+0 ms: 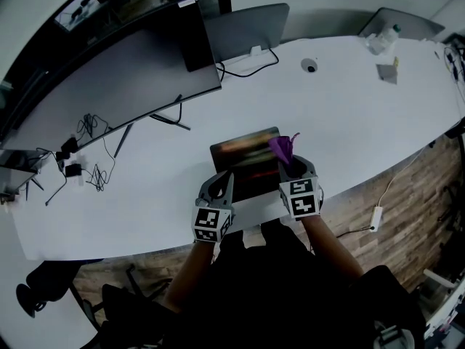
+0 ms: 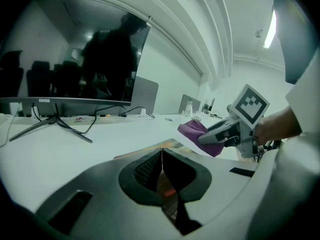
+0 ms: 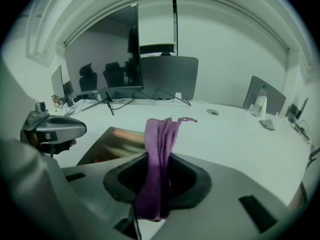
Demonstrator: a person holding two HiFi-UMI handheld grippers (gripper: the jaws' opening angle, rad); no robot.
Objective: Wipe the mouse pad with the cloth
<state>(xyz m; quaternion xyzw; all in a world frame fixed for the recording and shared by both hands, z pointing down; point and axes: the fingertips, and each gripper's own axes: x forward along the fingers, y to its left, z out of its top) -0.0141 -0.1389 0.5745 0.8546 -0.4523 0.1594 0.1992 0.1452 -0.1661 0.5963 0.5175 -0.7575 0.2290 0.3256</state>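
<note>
Right hand-held gripper (image 3: 160, 170) is squeezed tight on the purple cloth (image 3: 159, 144), which sticks up over the right side of the mouse pad (image 1: 243, 158). My left hand-held gripper (image 2: 161, 171) has its jaws pressed together by the pad's near left corner on the white tabletop (image 1: 349, 115).

Grey L gripper (image 1: 220, 179) & R gripper (image 1: 296, 169), b/w marker cubes (image 1: 207, 224), black pads (image 2: 145, 171), dark top (image 1: 276, 289)

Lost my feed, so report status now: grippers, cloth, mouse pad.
Left gripper shut, empty, at mouse pad's near-left corner. Right gripper shut on purple cloth, at pad's right edge. Nothing on the pad in the way.
</note>
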